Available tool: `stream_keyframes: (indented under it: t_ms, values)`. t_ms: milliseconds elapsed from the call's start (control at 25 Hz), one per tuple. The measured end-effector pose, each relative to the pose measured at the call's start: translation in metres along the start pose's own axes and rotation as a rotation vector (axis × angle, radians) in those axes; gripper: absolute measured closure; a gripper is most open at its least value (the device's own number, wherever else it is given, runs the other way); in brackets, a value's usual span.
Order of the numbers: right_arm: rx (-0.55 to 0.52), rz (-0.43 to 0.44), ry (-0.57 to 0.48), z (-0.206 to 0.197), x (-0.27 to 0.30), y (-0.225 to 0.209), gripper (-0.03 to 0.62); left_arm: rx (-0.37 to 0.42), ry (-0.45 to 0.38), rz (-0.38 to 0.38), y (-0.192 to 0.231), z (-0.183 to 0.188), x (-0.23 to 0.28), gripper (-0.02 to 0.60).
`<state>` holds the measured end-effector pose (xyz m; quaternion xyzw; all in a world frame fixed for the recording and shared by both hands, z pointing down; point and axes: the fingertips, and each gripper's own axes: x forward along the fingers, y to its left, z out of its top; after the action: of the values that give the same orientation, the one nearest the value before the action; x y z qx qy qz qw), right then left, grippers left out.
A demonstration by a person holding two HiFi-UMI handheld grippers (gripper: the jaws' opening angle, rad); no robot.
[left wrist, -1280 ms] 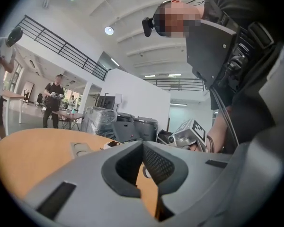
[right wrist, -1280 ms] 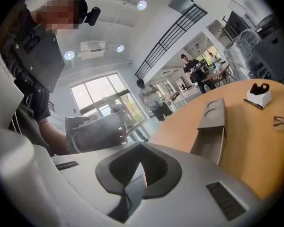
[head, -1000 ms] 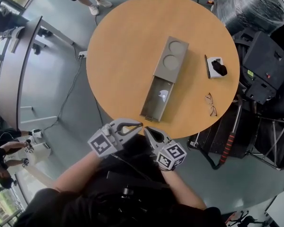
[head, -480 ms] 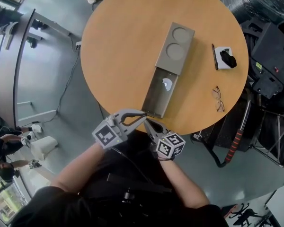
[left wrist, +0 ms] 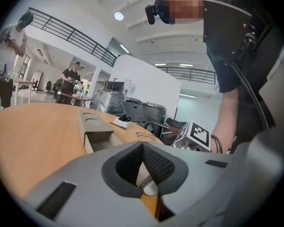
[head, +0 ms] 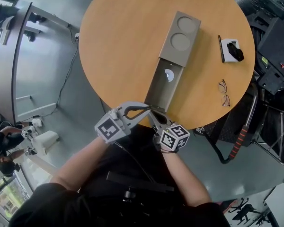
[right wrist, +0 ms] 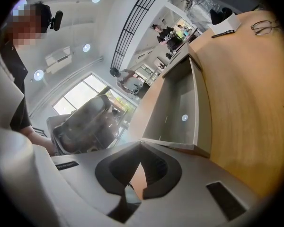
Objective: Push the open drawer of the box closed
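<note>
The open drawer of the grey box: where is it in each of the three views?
Head view: the open grey drawer lies at centre.
Left gripper view: the drawer sits left of centre.
Right gripper view: the drawer fills upper centre.
Shared landmark: the thin-framed eyeglasses.

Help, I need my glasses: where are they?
In the head view, the glasses lie near the table's right edge, right of the open drawer, below the white pad.

Grey oblong box [head: 181, 34] lies flat on round wooden table [head: 118, 46], w/ two round recesses in its top. Drawer [head: 162, 91] is pulled well out twd table's near edge, open. Small white round item [head: 169, 75] inside, nr the box end.
</note>
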<state>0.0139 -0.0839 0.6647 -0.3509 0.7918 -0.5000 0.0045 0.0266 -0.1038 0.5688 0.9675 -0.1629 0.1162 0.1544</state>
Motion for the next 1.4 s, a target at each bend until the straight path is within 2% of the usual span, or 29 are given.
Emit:
stream_keyframes:
  t_ms: [120,320,840,1400]
  values:
    - [0.002,0.000,0.006,0.000,0.003,-0.002,0.576,-0.011,0.004,0.008,0.002,-0.001,0.001,0.549]
    - [-0.004,0.002,0.003,0.007,0.008,-0.004,0.576,0.021,0.000,0.005,0.006,-0.001,0.004,0.549]
    - [-0.010,-0.011,-0.013,0.034,0.020,-0.015,0.576,-0.027,0.014,0.016,0.028,-0.005,0.014,0.549]
    - [-0.008,-0.013,-0.001,0.055,0.034,-0.030,0.576,-0.044,0.025,0.015,0.058,-0.006,0.029,0.549]
